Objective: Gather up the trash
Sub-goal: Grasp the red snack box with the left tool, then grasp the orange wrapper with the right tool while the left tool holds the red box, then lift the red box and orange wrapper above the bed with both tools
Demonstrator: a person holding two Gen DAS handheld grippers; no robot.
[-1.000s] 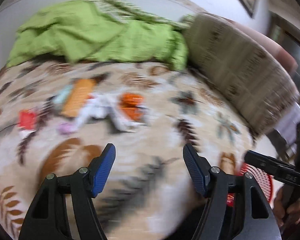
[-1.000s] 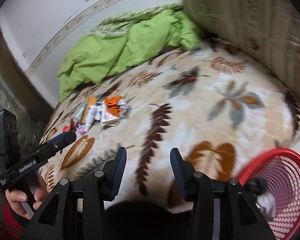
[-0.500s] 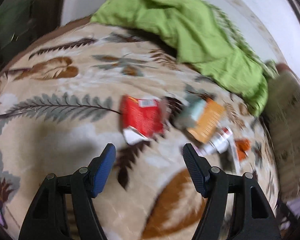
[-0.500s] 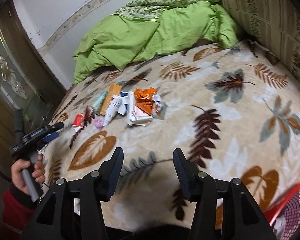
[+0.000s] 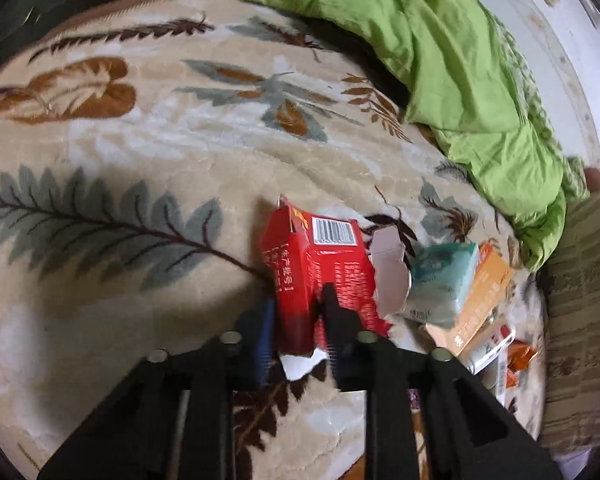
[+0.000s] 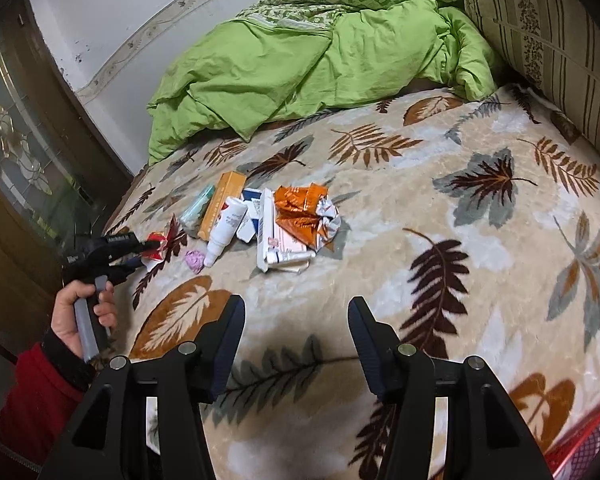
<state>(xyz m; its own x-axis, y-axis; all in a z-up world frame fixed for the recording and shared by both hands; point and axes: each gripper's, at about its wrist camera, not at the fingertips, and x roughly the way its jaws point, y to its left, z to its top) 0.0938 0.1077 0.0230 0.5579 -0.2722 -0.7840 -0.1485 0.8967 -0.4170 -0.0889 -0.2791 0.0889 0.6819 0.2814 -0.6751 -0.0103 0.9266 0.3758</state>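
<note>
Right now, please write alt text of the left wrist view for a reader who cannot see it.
The left gripper is shut on a red box on a leaf-patterned blanket. A teal packet and an orange box lie just right; a green quilt is behind.

On the bed [image 6: 440,280]: one red carton [image 5: 320,268], one teal packet [image 5: 444,276], one orange box [image 6: 222,204], one white tube-shaped bottle [image 6: 226,228], one pink crumpled wad [image 6: 194,260], one orange foil wrapper [image 6: 302,212], one green duvet [image 6: 300,64]. One red basket [image 6: 584,452] at the edge. Flat white packs beneath the wrapper overlap; count unclear.
</note>
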